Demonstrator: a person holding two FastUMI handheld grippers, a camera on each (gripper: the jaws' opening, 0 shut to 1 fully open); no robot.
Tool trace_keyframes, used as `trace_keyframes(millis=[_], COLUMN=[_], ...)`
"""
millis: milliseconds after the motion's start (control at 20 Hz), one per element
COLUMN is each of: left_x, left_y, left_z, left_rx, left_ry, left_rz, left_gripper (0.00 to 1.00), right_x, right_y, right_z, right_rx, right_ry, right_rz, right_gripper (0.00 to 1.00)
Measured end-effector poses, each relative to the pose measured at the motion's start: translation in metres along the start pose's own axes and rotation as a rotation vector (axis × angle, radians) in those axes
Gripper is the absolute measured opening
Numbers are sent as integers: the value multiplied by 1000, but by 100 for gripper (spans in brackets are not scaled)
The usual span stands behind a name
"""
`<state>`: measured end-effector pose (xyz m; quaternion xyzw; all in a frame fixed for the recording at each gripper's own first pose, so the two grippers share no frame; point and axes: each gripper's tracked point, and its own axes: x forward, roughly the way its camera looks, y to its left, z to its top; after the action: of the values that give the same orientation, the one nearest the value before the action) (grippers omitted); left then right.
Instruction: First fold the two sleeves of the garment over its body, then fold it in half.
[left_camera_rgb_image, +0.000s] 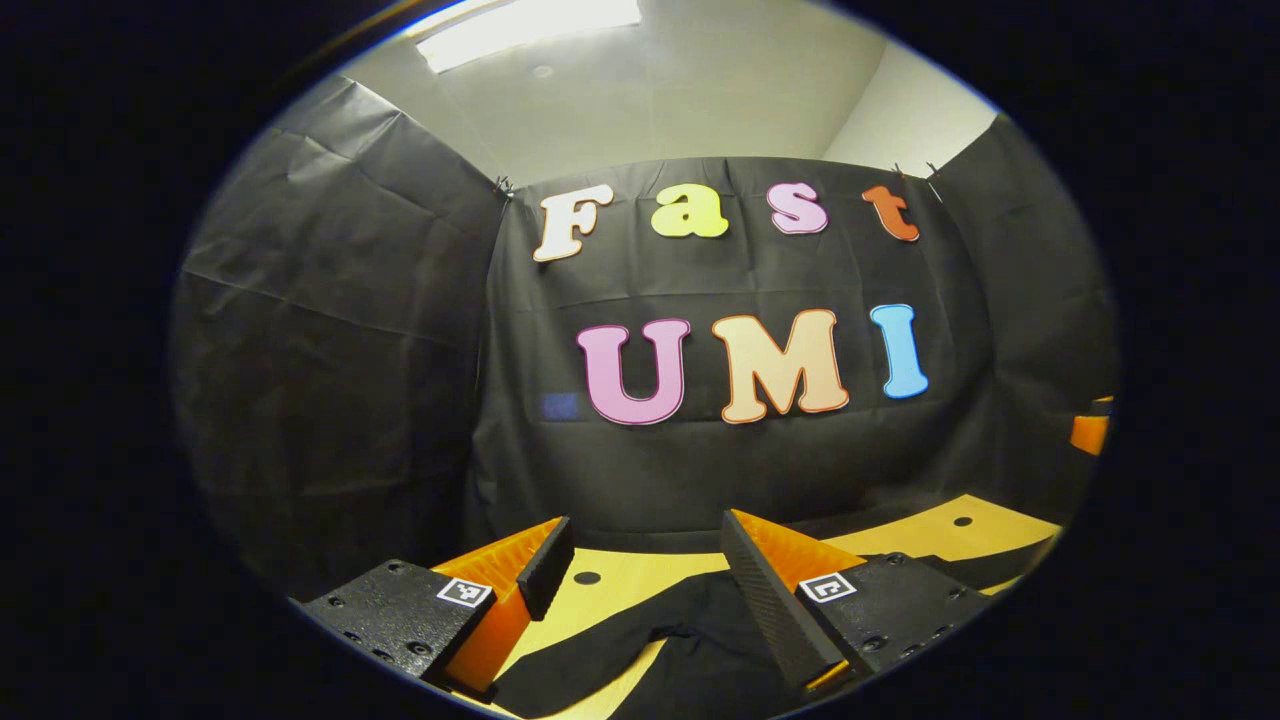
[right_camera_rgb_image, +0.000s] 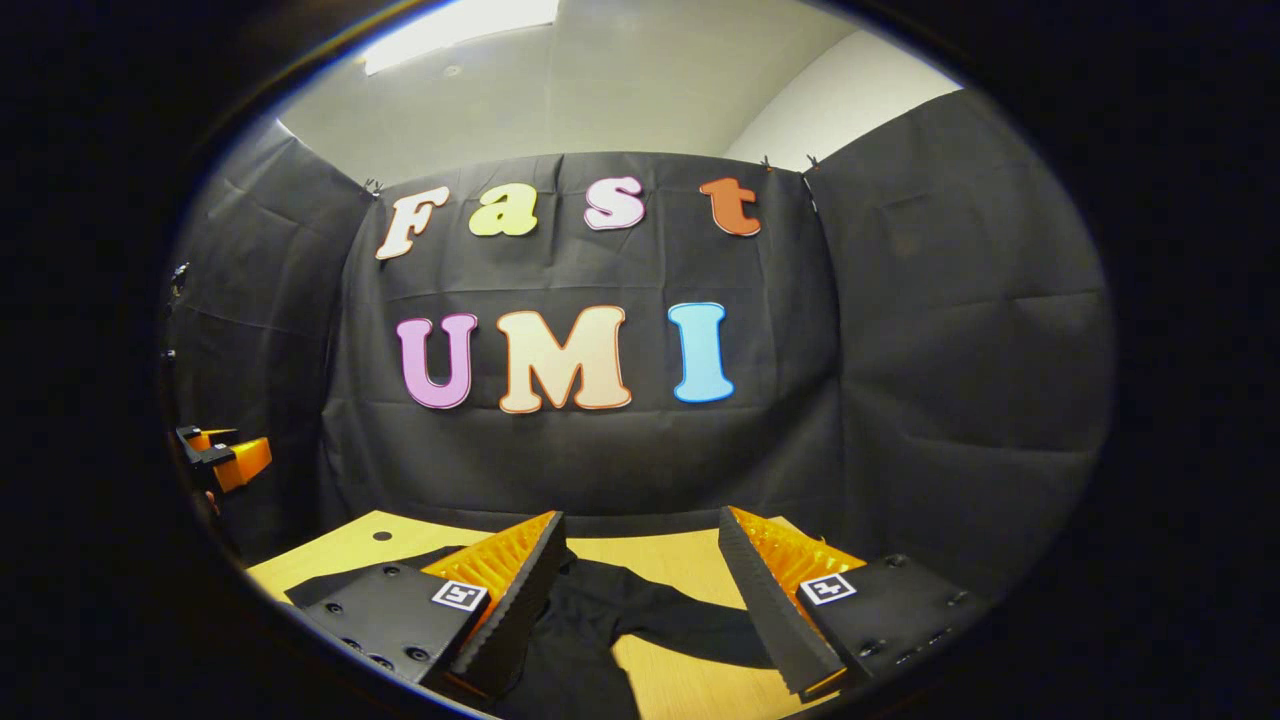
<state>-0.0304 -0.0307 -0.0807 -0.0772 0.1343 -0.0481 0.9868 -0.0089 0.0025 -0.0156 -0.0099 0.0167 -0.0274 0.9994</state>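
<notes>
Black garment (left_camera_rgb_image: 690, 640) lies flat on the table (left_camera_rgb_image: 610, 580) below both wide-spread tools.

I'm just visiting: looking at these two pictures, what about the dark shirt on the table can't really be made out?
- Garment, left gripper view: its lower part is cut off by the bottom edge, and the left gripper hides its sides.
- Garment, right gripper view: a sleeve shows between the fingers of the right gripper; the rest is hidden.
- Table: its near edge is cut off.
</notes>
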Motion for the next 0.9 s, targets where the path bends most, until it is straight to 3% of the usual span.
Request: trace_keyframes(millis=[50,100,150,550,750,800,900], left_x=[2,1,2,-2,-4,-2,-1], left_y=[-4,-7,-10,-23,-24,-22,-12], left_z=[-2,-5,-6,-3,-17,-19,-17], left_rx=[-7,-9,-7,72,73,82,96], left_ry=[0,5,7,-38,-1,6,1], left_rz=[-7,-14,-21,-73,-70,-63,-38], left_gripper=[95,99,95,99,99,95,99], right_x=[-4,-8,-13,-28,-20,-17,-14], right_y=[-5,-10,-14,-55,-92,-101,-119], right_z=[-1,-1,-1,-4,-14,-16,-20], right_rx=[1,3,8,22,35,38,46], right_ry=[7,7,8,21,53,61,71], right_rz=[-15,-27,-40,-154,-237,-254,-289], right_gripper=[94,97,97,97,97,97,97])
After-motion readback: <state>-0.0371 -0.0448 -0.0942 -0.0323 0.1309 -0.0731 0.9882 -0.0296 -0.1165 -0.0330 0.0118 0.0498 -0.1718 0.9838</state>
